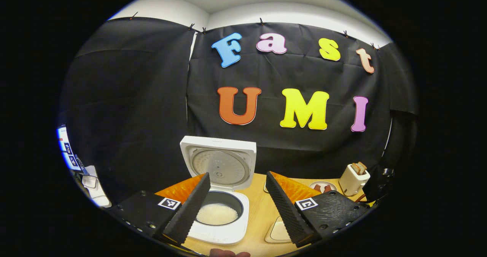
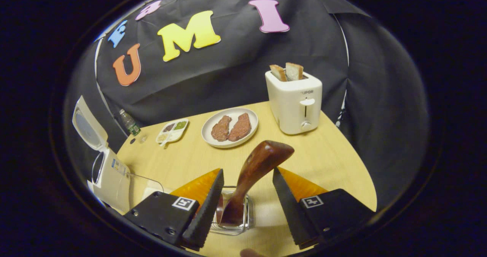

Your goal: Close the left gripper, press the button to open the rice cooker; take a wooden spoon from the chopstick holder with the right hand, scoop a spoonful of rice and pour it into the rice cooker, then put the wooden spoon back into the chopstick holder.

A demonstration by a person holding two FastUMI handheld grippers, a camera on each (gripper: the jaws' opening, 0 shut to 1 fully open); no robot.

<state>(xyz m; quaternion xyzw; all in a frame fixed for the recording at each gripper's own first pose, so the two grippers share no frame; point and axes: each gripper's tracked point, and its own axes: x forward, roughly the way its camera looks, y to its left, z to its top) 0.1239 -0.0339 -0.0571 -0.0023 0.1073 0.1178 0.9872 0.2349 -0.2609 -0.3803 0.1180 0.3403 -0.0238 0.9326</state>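
White rice cooker (image 1: 218, 207) sits lid-up at the left of the light wooden desk (image 2: 335, 162), rice visible in the pot, so the scoop looks done. Left gripper (image 1: 237, 200) hangs spread wide above it, holding nothing; probably parked clear of the pot. Right gripper (image 2: 247, 203) is spread too, fingers either side of the dark brown wooden spoon (image 2: 255, 173) without touching. Spoon stands tilted in the clear glass holder (image 2: 234, 221) — looks returned, release stage.
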